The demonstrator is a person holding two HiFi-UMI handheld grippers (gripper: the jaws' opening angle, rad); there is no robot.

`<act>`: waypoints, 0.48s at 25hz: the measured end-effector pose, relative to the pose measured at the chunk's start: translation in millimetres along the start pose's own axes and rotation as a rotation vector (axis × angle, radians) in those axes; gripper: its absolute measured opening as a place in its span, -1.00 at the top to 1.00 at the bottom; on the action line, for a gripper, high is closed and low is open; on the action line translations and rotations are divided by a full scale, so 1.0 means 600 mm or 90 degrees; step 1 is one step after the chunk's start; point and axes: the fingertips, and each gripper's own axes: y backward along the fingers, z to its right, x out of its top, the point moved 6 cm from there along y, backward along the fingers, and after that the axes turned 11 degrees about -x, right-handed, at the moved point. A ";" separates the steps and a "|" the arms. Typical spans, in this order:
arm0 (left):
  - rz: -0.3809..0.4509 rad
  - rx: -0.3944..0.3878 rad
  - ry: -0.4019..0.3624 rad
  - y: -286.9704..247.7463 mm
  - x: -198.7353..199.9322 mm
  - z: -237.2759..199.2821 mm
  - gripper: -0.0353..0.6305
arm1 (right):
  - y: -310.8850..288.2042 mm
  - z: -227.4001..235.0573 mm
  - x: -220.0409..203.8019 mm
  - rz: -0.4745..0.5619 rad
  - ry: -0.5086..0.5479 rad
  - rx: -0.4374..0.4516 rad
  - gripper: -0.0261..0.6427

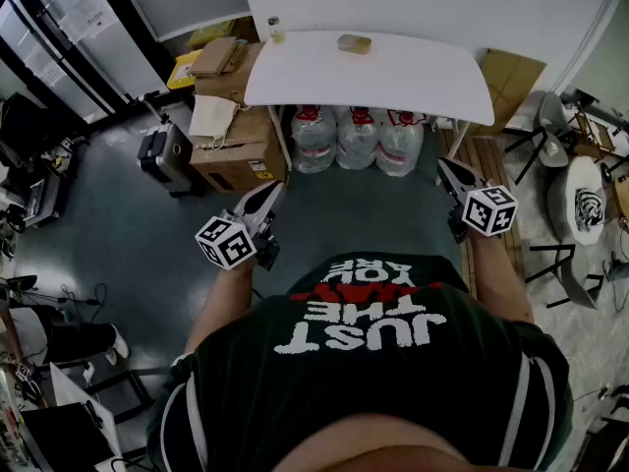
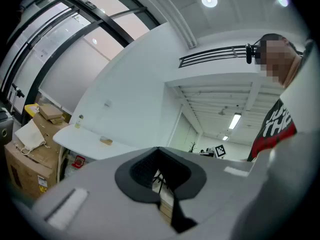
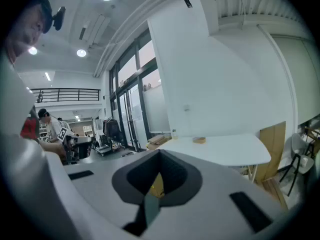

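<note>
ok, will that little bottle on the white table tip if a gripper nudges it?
Probably yes: the bottle stands upright, taller than wide, near the table corner, so a side push could topple it. It looks clear, maybe glass: possibly slippery and breakable. Small, so likely light.

The person's dark T-shirt bears white print reading "JUST THE"; the smaller lines beside it aren't legible.

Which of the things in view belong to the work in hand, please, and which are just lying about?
In hand: left tool and right tool, both shut and empty, aimed toward the white table with its brown block and small bottle.
Lying about: cardboard boxes, plastic bags under the table, chairs.
</note>
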 end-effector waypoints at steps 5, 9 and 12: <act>0.001 0.001 0.000 -0.006 -0.001 0.002 0.87 | -0.002 0.007 0.003 0.003 0.002 0.002 0.90; -0.001 -0.001 0.000 -0.015 0.002 0.004 0.87 | -0.004 0.013 0.009 0.005 0.002 0.003 0.90; -0.003 -0.003 -0.004 -0.025 0.003 0.007 0.87 | -0.004 0.024 0.011 0.007 0.000 0.003 0.90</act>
